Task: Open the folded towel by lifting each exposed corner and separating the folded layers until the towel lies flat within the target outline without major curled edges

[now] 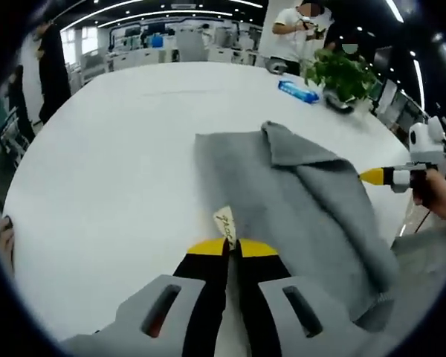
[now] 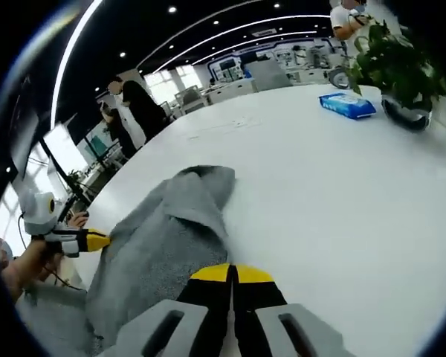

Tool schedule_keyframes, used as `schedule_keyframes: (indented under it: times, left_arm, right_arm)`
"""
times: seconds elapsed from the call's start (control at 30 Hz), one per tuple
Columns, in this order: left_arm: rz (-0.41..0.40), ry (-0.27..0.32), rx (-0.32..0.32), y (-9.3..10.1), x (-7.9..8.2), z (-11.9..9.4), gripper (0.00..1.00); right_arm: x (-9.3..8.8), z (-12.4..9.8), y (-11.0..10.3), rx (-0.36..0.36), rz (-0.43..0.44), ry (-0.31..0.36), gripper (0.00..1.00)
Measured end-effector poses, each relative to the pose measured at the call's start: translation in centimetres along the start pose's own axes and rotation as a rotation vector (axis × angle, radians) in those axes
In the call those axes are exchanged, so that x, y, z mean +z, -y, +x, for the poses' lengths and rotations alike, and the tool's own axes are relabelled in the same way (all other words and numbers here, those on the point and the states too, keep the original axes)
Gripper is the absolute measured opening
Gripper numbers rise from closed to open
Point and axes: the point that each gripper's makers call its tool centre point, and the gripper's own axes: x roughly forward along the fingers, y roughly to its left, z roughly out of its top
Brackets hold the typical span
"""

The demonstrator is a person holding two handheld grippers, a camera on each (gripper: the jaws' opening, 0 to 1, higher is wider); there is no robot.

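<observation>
A grey towel [image 1: 297, 201] lies on the white table [image 1: 119, 171], partly folded, with one layer turned over along its right side and a raised peak at the far end. My left gripper [image 1: 233, 247] is shut on the towel's near edge, right by its pale label [image 1: 224, 223]. The right gripper [image 1: 372, 176] comes in from the right, held by a hand, its yellow tip at the towel's right edge. In the right gripper view the towel [image 2: 163, 238] lies rumpled to the left, and my right gripper [image 2: 232, 274] is shut on its edge. The left gripper [image 2: 97, 239] meets the towel's far side.
A potted plant [image 1: 342, 78] and a blue packet [image 1: 297, 91] stand at the table's far right. People stand beyond the table [image 1: 52, 67]. The table edge curves close on the left [image 1: 15, 193]. Bare white tabletop stretches left of and beyond the towel.
</observation>
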Motion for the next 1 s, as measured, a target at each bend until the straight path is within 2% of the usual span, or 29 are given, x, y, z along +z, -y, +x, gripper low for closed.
schedule_keyframes:
  times: [0.1, 0.2, 0.37, 0.57, 0.87, 1.0]
  left_arm:
    - [0.019, -0.018, -0.007, -0.8, -0.3, 0.1, 0.03]
    - [0.050, -0.042, 0.008, -1.8, -0.7, 0.1, 0.03]
    - [0.045, -0.054, 0.010, -2.9, -1.3, 0.1, 0.03]
    - [0.015, -0.074, 0.015, -4.5, -1.8, 0.0, 0.03]
    - [0.074, -0.090, 0.031, -6.0, -1.4, -0.5, 0.03]
    - [0.115, -0.097, 0.052, -7.4, -1.0, -1.0, 0.03]
  right_arm:
    - [-0.3, -0.1, 1.3, -0.017, -0.006, -0.031, 0.00]
    - [-0.6, -0.3, 2.4, -0.048, -0.058, -0.058, 0.00]
    - [-1.2, -0.3, 3.6, -0.072, -0.089, -0.079, 0.00]
    - [-1.7, -0.7, 5.3, -0.095, -0.060, -0.105, 0.00]
    - [-2.1, -0.9, 5.9, -0.099, -0.089, -0.134, 0.00]
    - [-1.9, -0.9, 6.1, -0.104, -0.103, -0.137, 0.00]
